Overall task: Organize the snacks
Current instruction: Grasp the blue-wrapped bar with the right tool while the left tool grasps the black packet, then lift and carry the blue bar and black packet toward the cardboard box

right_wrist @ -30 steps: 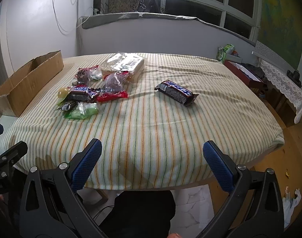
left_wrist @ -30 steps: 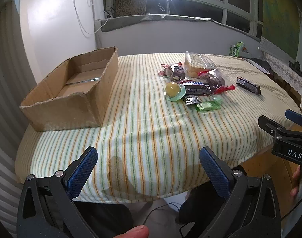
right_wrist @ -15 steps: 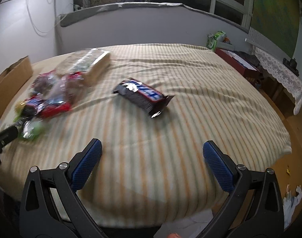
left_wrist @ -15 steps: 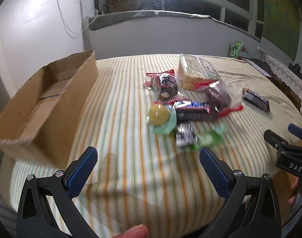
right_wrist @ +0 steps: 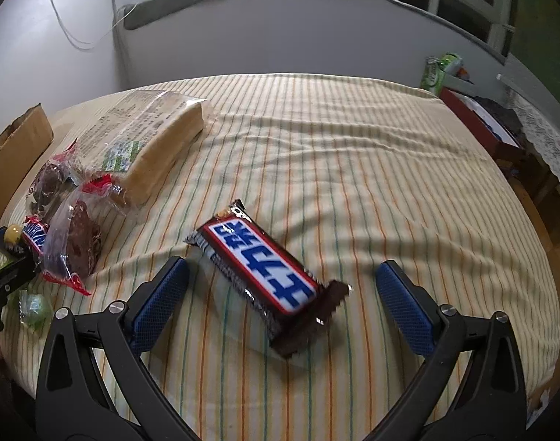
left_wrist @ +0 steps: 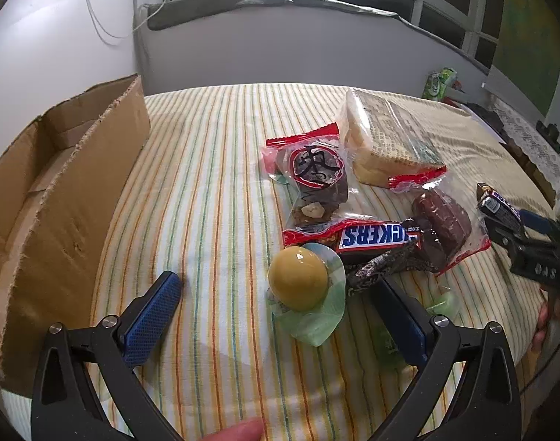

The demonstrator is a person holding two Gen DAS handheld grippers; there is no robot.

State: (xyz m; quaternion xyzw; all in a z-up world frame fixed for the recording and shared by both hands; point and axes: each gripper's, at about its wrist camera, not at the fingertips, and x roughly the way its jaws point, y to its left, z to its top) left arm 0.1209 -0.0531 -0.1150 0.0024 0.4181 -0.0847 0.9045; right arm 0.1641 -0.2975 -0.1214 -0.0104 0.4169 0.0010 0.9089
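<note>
My left gripper [left_wrist: 276, 312] is open, its jaws on either side of a yellow jelly cup [left_wrist: 298, 284] with a green lid. Behind it lie a Snickers bar [left_wrist: 371, 237], a red date-snack packet [left_wrist: 313, 172], a brown cake in clear wrap [left_wrist: 445, 220] and a bagged sandwich [left_wrist: 386, 139]. An open cardboard box [left_wrist: 59, 198] stands at the left. My right gripper [right_wrist: 280, 294] is open, its jaws on either side of a second Snickers bar [right_wrist: 265, 275] lying alone on the striped cloth; this gripper also shows in the left wrist view [left_wrist: 530, 242].
The striped tablecloth [right_wrist: 353, 169] covers a round table whose edge drops off close in front. A green wrapped sweet [right_wrist: 31, 305] lies near the left gripper. A red box [right_wrist: 478, 117] and green packet [right_wrist: 439, 70] sit beyond the far right edge.
Both grippers have moved forward over the table. The left one now brackets the jelly cup and the right one brackets the lone Snickers bar. Both stayed open.
</note>
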